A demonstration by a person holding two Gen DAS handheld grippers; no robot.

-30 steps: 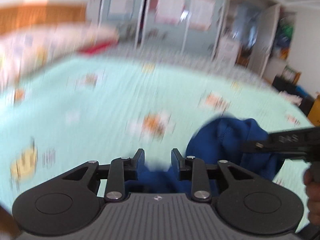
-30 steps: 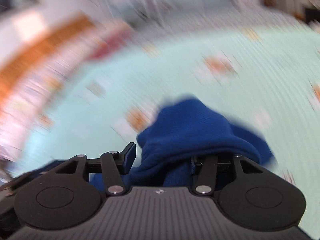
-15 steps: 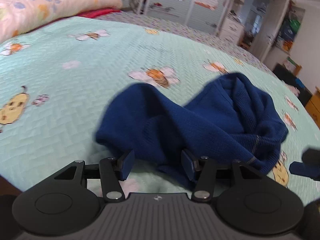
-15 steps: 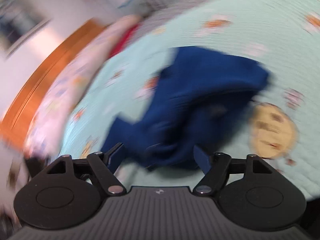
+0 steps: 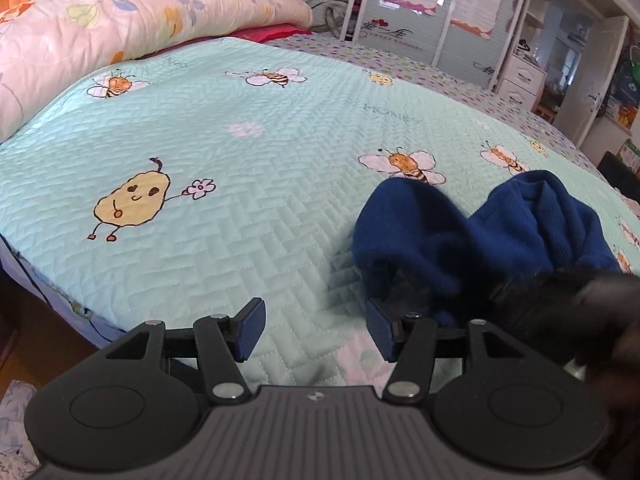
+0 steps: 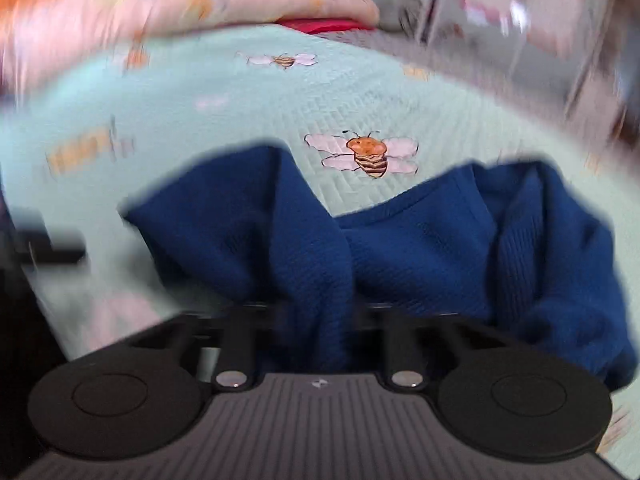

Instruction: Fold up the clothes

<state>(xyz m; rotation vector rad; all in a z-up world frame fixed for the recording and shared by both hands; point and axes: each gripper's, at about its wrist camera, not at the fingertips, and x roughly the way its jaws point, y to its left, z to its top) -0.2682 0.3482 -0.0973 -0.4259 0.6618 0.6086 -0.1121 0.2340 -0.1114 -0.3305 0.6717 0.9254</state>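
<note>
Blue knit garment [image 5: 500, 232] lies bunched lower right on our bee-print bedspread [image 5: 240, 168], marked "HONEY"; our left claw [image 5: 316, 330] gapes empty, right claw [image 6: 320, 320] pinches its fold.

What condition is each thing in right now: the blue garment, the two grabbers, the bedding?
Blue sweater: crumpled in a heap, not folded, on the bedspread.
Left gripper: open, empty, over bare bedspread beside the sweater.
Right gripper: closed on a bunch of sweater fabric.
Bedspread: spread flat.
Floral quilt: bundled at the bed's far end.
</note>
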